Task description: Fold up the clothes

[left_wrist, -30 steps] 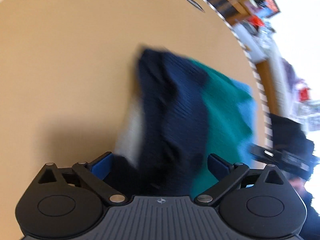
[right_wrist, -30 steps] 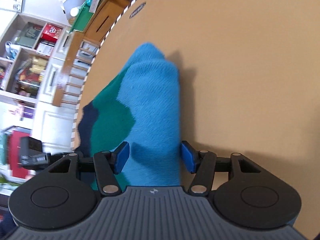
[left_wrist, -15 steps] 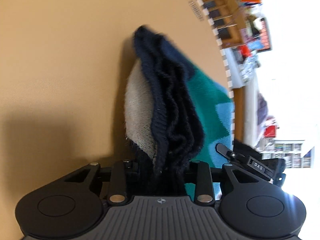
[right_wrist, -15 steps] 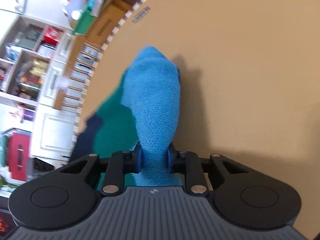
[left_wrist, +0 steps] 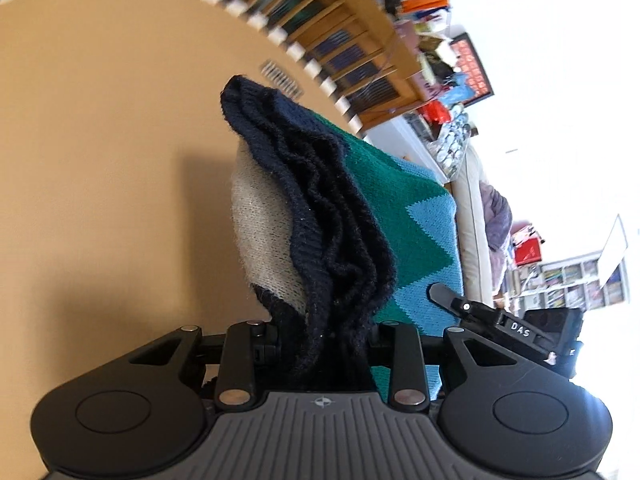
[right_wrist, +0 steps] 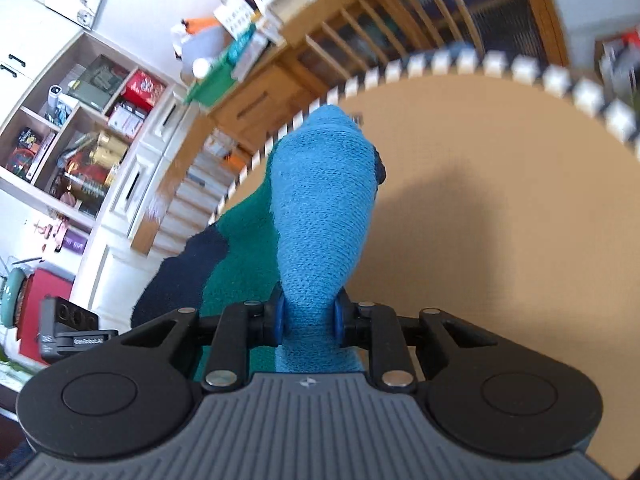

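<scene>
**A:** Tan round bench [left_wrist: 100,140] with a black-and-white checkered rim, and behind it a wooden cabinet [right_wrist: 400,40] with slatted doors plus white shelves [right_wrist: 80,128] crammed with boxes. Pretty cluttered room tbh.

**B:** Where's the sweater?

**A:** Off the bench, hanging between the two tongs. It's a knit sweater [left_wrist: 332,240] with navy, green and light blue zigzag blocks and a grey patch on one side. Its shadow falls on the bench under it.

**B:** So both tongs have it?

**A:** Yep. Left tongs [left_wrist: 324,340] are clamped on a thick bunched wad of the navy part, fabric fills the whole gap between the jaws. Right tongs [right_wrist: 308,318] are squeezed on the light blue end, you can see the blue pads [right_wrist: 280,318] digging into the knit on both sides.

**B:** Can you see one from the other?

**A:** Sort of. In the left view the right one pokes in at the right edge, past the blue part. In the right view the left one's black body sits at the lower left, beside the navy end. The sweater stretches from one to the other.
</scene>
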The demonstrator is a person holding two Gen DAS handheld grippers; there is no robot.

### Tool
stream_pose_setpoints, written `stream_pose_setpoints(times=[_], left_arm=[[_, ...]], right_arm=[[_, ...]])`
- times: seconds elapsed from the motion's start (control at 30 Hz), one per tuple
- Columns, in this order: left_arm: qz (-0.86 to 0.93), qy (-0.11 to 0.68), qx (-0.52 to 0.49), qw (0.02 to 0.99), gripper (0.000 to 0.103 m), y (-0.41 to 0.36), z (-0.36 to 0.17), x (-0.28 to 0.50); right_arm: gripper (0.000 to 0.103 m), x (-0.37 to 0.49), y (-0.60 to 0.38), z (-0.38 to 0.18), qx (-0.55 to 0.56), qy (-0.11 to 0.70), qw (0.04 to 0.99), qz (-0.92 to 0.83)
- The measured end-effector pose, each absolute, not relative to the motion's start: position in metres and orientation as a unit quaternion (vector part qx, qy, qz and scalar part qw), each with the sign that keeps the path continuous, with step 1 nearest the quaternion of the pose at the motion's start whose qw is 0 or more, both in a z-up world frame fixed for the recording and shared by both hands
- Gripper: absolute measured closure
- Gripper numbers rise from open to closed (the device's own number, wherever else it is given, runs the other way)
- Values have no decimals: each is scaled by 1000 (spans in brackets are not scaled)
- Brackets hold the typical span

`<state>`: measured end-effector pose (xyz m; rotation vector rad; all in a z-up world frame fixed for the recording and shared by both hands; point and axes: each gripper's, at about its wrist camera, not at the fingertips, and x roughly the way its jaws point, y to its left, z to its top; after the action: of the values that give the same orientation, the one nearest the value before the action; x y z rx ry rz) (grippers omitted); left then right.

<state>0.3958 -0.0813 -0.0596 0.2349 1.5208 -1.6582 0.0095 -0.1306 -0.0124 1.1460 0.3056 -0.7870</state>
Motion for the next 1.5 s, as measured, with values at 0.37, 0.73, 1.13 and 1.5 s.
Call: stream_pose_setpoints(times=[0.37,0.73,1.13,1.5], left_arm=[[-668,564,140,465,70,-268,-43,359],[-584,589,154,538,51,-321,-136,360],[-699,309,196,614,51,-237,-21,286],[-642,347,294,617,73,-233,-109,233]], right_arm=[[81,-31,-305,-38,547,102,728,-401],[60,-35,-360,-143,574,115,668,-459],[86,15,-270,-46,288,235,808,-457],[89,35,-269,-124,330,256,767,-487]])
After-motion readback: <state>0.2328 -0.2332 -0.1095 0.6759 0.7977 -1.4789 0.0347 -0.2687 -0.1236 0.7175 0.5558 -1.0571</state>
